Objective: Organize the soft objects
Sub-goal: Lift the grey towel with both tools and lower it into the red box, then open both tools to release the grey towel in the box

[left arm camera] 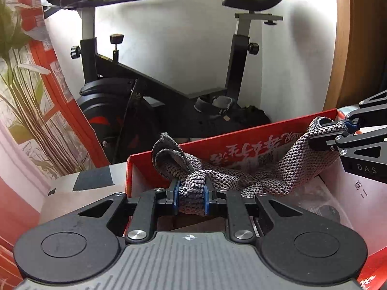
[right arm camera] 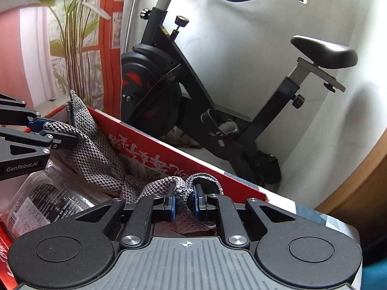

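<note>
Grey knitted cloth [left arm camera: 278, 169] hangs between both pinching grippers over red box [left arm camera: 241, 135].

A cloth [left arm camera: 266, 166] hung over the open box [left arm camera: 241, 135], its middle sagging inside. The left gripper [left arm camera: 191, 199] pinched one bunched end, the right gripper [right arm camera: 185, 201] the other. A plastic-wrapped package [right arm camera: 48, 203] lay in the box beneath. An exercise bike [left arm camera: 154, 77] stood behind the box, a plant [right arm camera: 72, 36] to its left.
</note>
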Available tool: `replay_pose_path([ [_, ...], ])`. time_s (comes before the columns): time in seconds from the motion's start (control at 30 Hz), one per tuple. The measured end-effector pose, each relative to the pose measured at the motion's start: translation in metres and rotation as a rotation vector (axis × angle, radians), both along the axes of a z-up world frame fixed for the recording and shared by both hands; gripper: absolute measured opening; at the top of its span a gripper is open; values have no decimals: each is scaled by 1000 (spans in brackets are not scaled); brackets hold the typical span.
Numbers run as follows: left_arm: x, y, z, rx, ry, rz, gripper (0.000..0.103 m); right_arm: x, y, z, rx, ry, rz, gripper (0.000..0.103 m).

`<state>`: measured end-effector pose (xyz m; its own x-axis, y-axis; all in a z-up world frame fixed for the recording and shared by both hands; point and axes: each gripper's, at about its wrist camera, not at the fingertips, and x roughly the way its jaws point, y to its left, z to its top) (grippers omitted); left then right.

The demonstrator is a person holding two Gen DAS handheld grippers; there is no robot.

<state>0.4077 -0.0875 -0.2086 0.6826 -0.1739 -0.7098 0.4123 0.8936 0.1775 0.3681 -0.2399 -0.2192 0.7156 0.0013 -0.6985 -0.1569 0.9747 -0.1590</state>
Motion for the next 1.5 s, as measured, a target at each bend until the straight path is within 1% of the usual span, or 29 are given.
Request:
replay_pose_path([
  [0.07, 6, -2, -3, 33, 34, 12, 20, 5, 4, -7, -27, 20, -2, 12],
  [0.17, 14, -4, -10, 63, 88, 7, 20, 14, 5, -15, -33, 69, 0, 12],
  [0.27, 20, 1, -14, 44, 144, 4, 20, 20, 5, -20, -37, 109, 2, 12],
  [0.33, 21, 4, -15, 27, 160, -2, 21, 22, 5, -22, -40, 119, -8, 12],
  [0.43, 20, 5, -16, 17, 179, 0, 23, 28, 3, -29, -25, 182, -14, 13],
  [0.5, 17, 8, -14, -3, 171, -5, 26, 33, 0, -33, -7, 223, -19, 15],
  [0.53, 14, 9, -13, -16, 161, -19, 32, 35, -1, -33, 1, 236, -26, 18],
  [0.57, 11, 11, -11, -31, 151, -35, 42, 35, -2, -33, 10, 240, -34, 21],
  [0.6, 9, 11, -9, -43, 139, -48, 47, 35, -4, -33, 20, 239, -41, 25],
  [0.63, 6, 12, -6, -53, 121, -55, 55, 35, -6, -31, 33, 235, -48, 28],
  [0.67, 3, 13, -4, -62, 106, -60, 57, 34, -9, -29, 50, 230, -57, 29],
  [0.73, -7, 15, 3, -87, 83, -63, 59, 28, -14, -22, 81, 200, -64, 31],
  [0.77, -11, 16, 6, -102, 77, -56, 62, 23, -16, -17, 92, 181, -70, 39],
  [0.8, -16, 18, 11, -125, 71, -49, 64, 17, -18, -12, 106, 154, -78, 53],
  [0.83, -21, 20, 15, -143, 63, -48, 71, 10, -22, -6, 133, 126, -71, 66],
  [0.87, -27, 22, 19, -150, 47, -46, 77, 3, -24, -1, 150, 102, -69, 69],
  [0.9, -35, 22, 25, -147, 22, -42, 80, -4, -26, 5, 160, 78, -79, 72],
  [0.97, -50, 23, 35, -144, -27, -44, 94, -17, -29, 16, 185, 45, -94, 77],
  [1.03, -66, 25, 47, -154, -67, -39, 101, -37, -30, 27, 196, -8, -109, 93],
  [1.1, -85, 28, 58, -165, -113, -36, 103, -57, -27, 36, 196, -67, -117, 101],
  [1.17, -105, 33, 67, -166, -159, -29, 103, -78, -23, 41, 210, -107, -116, 103],
  [1.3, -141, 44, 74, -157, -228, -21, 103, -117, -19, 48, 257, -179, -127, 103],
  [1.4, -173, 56, 76, -166, -266, -15, 103, -152, -12, 51, 240, -252, -121, 103],
  [1.43, -185, 62, 77, -171, -282, 1, 103, -165, -9, 51, 234, -276, -117, 103],
  [1.5, -205, 73, 75, -203, -289, 32, 103, -186, -6, 50, 237, -317, -115, 103],
])
